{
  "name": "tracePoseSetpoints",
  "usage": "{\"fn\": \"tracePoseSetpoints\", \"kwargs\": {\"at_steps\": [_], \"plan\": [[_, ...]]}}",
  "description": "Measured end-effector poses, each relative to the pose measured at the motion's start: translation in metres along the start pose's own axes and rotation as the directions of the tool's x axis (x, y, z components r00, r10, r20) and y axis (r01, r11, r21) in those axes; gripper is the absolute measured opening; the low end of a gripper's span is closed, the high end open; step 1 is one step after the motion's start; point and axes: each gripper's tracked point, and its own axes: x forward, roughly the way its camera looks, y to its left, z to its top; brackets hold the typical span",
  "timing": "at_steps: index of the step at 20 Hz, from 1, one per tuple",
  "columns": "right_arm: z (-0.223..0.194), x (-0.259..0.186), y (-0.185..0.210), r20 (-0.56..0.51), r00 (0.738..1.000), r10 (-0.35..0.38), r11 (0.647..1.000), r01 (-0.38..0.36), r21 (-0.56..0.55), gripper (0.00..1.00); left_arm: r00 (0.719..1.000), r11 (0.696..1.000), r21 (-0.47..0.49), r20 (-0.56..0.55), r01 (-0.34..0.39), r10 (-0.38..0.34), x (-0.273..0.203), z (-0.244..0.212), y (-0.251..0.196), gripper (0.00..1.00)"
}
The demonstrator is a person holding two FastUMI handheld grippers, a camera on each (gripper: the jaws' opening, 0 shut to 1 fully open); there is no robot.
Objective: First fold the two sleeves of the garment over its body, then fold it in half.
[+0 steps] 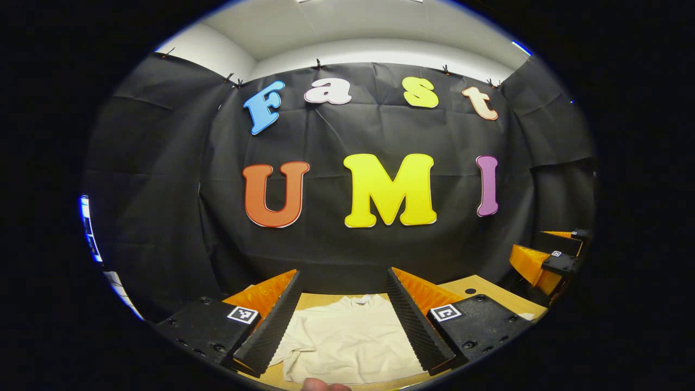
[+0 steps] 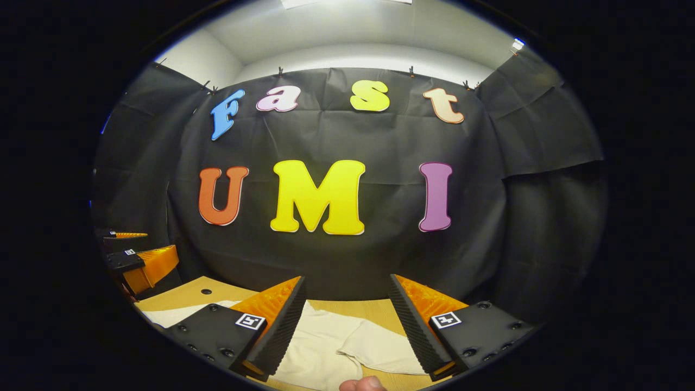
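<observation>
Left hand-held gripper [image 1: 347, 320], left gripper view: fingers spread wide, nothing between them, held above the near edge of the table [image 1: 488, 290]. It is not touching the cloth. The garment [image 1: 347, 336] lies flat on the table, seen through the gap between the fingers: cream or off-white, soft knit by the look of it, collar at the far end. Body panel is fairly smooth. At the lower left a fold of fabric is bunched, probably a sleeve, though I cannot tell whether it lies over the body or beside it. A fingertip [image 1: 320, 385] of the person shows at the bottom edge. The other gripper is seen far right, off the table's corner, well apart from the cloth.

Right hand-held gripper [image 2: 345, 331], right gripper view: fingers likewise spread, empty, hovering above the table. The garment's right side lies below. A sleeve [image 2: 380, 345] is laid out flat, angled outward toward the right, creased at the shoulder seam. It is not folded over the body.

Judgement: step one, sleeve folding, is not yet begun, at least on the right side. The next move calls for lowering a gripper to a cuff or sleeve edge, pinching one layer only, then carrying it inward across the chest. Thin cloth will likely sag and drag, so a low, slow lift is advisable.
</observation>
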Motion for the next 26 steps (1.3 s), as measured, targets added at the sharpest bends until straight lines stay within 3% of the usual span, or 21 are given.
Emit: {"fn": "tracePoseSetpoints", "kwargs": {"at_steps": [9,15,20,26], "plan": [[-0.053,-0.016,-0.099,-0.115,0.989,-0.092,0.994,0.084,-0.072,0.94,0.996,0.998,0.036,-0.072,0.051,-0.048,-0.001,-0.032,-0.02,0.99],[-0.129,-0.03,-0.182,-0.296,0.936,-0.19,0.982,0.182,-0.055,0.95,0.98,0.993,0.024,-0.165,0.113,-0.108,-0.003,-0.061,-0.052,0.99],[-0.209,-0.049,-0.247,-0.475,0.849,-0.231,0.973,0.207,-0.103,0.95,0.976,0.99,0.054,-0.18,0.132,-0.121,0.003,-0.064,-0.062,0.99],[-0.312,-0.055,-0.274,-0.703,0.69,-0.172,0.983,0.168,-0.076,0.95,0.961,0.987,0.07,-0.245,0.147,-0.126,0.003,-0.079,-0.07,0.99]]}}
